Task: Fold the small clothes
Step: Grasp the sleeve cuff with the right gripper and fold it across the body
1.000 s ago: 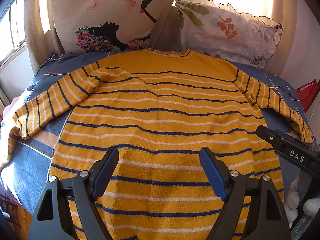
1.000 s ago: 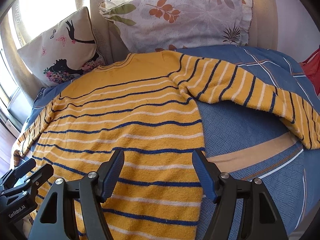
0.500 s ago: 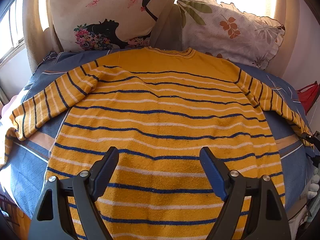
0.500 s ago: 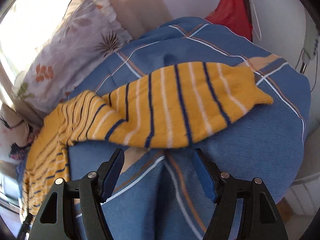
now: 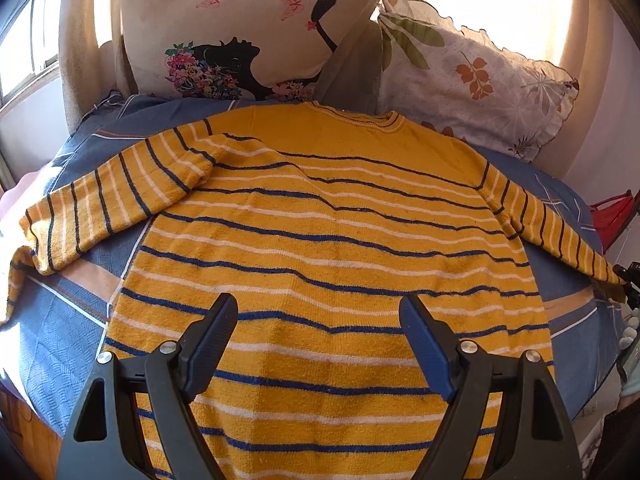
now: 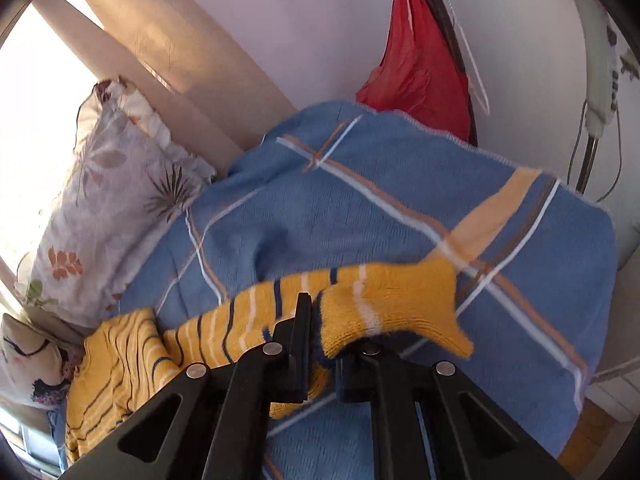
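A yellow sweater (image 5: 328, 240) with blue and white stripes lies flat on the blue bed cover (image 5: 60, 332), neck toward the pillows. Its left sleeve (image 5: 100, 204) stretches out to the left. My left gripper (image 5: 320, 336) is open and empty above the sweater's lower body. My right gripper (image 6: 320, 332) is shut on the cuff end of the right sleeve (image 6: 384, 304), lifted slightly off the cover (image 6: 360, 208). The right gripper's tip also shows at the far right edge of the left wrist view (image 5: 630, 284).
Two pillows stand at the head: a cream one with a black silhouette print (image 5: 248, 28) and a white leaf-print one (image 5: 472, 72). A red bag (image 6: 420, 64) hangs by the wall beyond the bed's right edge. A white appliance with a cord (image 6: 600, 92) stands there too.
My right gripper swung from over the sweater body to the right sleeve cuff and closed on it. My left gripper stayed open over the lower body, with the view shifting slightly.
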`<state>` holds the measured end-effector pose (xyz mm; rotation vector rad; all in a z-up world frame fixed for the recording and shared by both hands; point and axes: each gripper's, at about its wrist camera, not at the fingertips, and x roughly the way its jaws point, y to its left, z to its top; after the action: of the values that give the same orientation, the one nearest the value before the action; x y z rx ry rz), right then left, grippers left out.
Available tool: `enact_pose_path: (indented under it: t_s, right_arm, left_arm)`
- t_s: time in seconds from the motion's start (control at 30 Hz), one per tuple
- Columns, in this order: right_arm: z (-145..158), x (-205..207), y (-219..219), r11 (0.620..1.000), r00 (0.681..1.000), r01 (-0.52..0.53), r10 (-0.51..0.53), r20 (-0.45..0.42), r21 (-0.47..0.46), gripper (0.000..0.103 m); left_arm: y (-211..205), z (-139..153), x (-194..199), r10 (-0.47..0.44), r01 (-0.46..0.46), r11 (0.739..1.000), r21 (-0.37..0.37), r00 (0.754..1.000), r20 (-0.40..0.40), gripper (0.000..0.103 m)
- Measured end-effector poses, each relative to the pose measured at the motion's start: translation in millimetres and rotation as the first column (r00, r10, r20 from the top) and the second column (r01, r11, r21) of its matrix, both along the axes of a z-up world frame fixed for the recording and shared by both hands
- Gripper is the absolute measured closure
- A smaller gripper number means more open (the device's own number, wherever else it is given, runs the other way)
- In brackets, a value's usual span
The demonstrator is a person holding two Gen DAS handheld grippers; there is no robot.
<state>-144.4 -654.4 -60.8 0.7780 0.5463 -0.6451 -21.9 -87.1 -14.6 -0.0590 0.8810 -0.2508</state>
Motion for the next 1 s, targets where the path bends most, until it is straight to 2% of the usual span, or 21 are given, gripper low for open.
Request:
enact_pose_path:
  t_s: [0.1, 0.2, 0.3, 0.4, 0.47, 0.5, 0.67, 0.73, 0.83, 1.0]
  right_arm:
    - [29, -3, -22, 0.997, 0.998, 0.053, -0.052, 0.028, -0.063, 0.095]
    - [53, 16, -20, 0.994, 0.999, 0.029, -0.027, 0.02, -0.106, 0.095]
    - [71, 56, 15, 0.98, 0.996, -0.086, 0.084, -0.015, -0.181, 0.095]
    - [82, 106, 70, 0.942, 0.962, -0.272, 0.273, -0.022, -0.196, 0.096]
    - [88, 144, 118, 0.889, 0.91, -0.41, 0.413, -0.027, -0.205, 0.096]
    - [90, 163, 145, 0.853, 0.873, -0.481, 0.487, -0.027, -0.204, 0.096]
    - [88, 241, 278, 0.646, 0.658, -0.744, 0.752, -0.022, -0.171, 0.096]
    - [80, 265, 325, 0.572, 0.584, -0.805, 0.811, -0.037, -0.157, 0.096]
    - [55, 296, 388, 0.482, 0.492, -0.868, 0.866, -0.086, -0.118, 0.096]
    - [10, 311, 454, 0.371, 0.379, -0.925, 0.908, -0.18, -0.081, 0.096]
  left_arm:
    - [18, 5, 2, 0.039, -0.039, 0.999, -0.031, 0.999, 0.014, 0.021]
    - [36, 9, 2, 0.082, -0.08, 0.995, -0.052, 0.996, 0.028, 0.021]
    - [57, 12, 1, 0.129, -0.126, 0.99, -0.063, 0.991, 0.037, 0.021]
    - [80, 12, 1, 0.179, -0.177, 0.982, -0.07, 0.983, 0.034, 0.021]
    - [95, 12, -1, 0.212, -0.21, 0.975, -0.072, 0.977, 0.035, 0.021]
    - [103, 11, -3, 0.229, -0.226, 0.972, -0.072, 0.973, 0.035, 0.021]
    - [136, 5, -10, 0.3, -0.298, 0.952, -0.074, 0.954, 0.018, 0.021]
    - [146, 4, -12, 0.322, -0.32, 0.945, -0.071, 0.947, 0.016, 0.021]
    - [161, 2, -15, 0.352, -0.35, 0.934, -0.073, 0.936, 0.012, 0.021]
    - [182, 1, -17, 0.392, -0.39, 0.917, -0.081, 0.92, 0.012, 0.021]
